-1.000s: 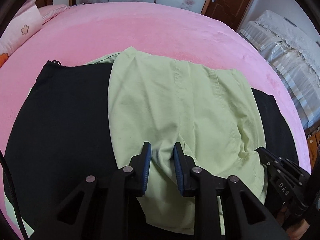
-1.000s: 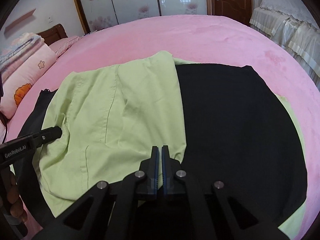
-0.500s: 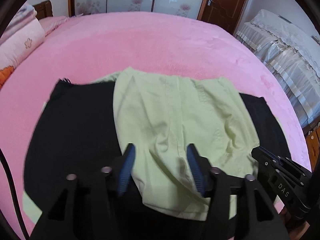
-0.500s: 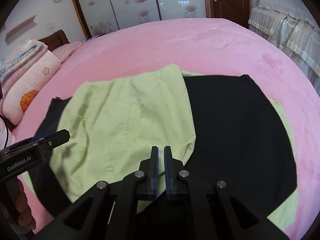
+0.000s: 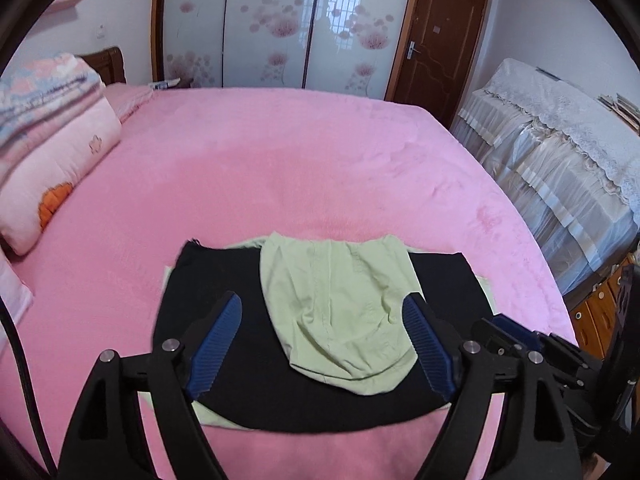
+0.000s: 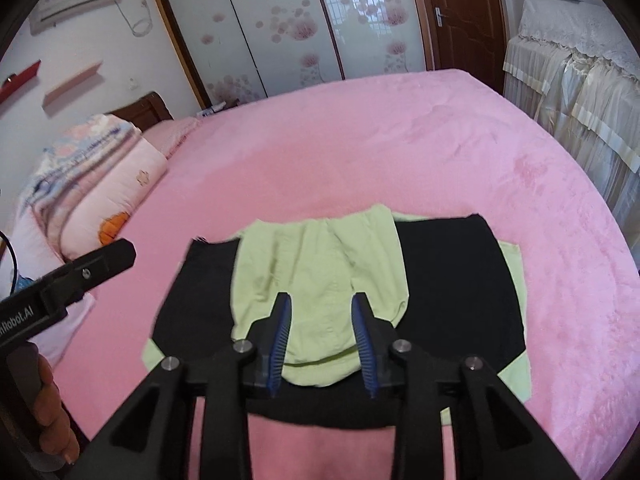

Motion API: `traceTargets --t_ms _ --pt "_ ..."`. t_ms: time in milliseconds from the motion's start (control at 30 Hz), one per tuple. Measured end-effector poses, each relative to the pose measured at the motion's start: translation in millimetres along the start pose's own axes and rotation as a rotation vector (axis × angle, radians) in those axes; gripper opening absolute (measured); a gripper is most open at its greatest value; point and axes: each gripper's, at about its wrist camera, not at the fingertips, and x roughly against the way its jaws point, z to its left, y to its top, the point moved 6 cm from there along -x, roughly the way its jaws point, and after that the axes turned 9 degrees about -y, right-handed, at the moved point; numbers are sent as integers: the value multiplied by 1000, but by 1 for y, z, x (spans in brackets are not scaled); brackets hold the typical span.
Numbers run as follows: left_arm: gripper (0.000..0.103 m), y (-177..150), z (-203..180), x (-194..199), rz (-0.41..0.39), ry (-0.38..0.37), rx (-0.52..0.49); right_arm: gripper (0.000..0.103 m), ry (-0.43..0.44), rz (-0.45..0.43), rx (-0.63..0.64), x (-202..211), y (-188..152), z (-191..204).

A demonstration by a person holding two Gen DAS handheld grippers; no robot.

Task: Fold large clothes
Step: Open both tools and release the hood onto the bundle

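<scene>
A large black and light-green garment lies flat near the front edge of the pink bed (image 5: 280, 160). Its green part (image 5: 340, 312) is folded over the middle of the black part (image 5: 208, 272). My left gripper (image 5: 322, 300) hovers well above it, jaws opening wide with nothing pressed between them. My right gripper (image 6: 321, 298) also hangs above the green fold (image 6: 320, 264). Its jaws are opening and the pads are clear of the cloth. Each gripper shows in the other's view: the right gripper (image 5: 516, 332) at the lower right, the left gripper (image 6: 116, 254) at the left, with a hand (image 6: 48, 412) on its grip.
Folded quilts and a pillow (image 5: 52, 140) are stacked at the bed's left side. Lace-covered furniture (image 5: 560, 140) stands along the right edge. Flowered sliding doors (image 5: 260, 24) and a brown door (image 5: 436, 48) are behind the bed.
Both grippers let go of the green cloth, opened and rose away from the garment. The garment now looks smaller and lies still on the bed.
</scene>
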Motion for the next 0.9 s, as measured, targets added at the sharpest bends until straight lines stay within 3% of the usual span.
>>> traceTargets --t_ms 300,467,700,900 --pt "96 4 -10 93 -30 55 -25 32 49 -122 30 99 19 22" --pt "97 -15 2 115 -25 53 -12 32 71 -156 62 120 14 37" --pt "98 -82 53 78 16 78 104 32 69 -191 95 96 -18 52" --pt "98 -149 103 14 43 -31 279 32 18 -222 112 45 -54 57"
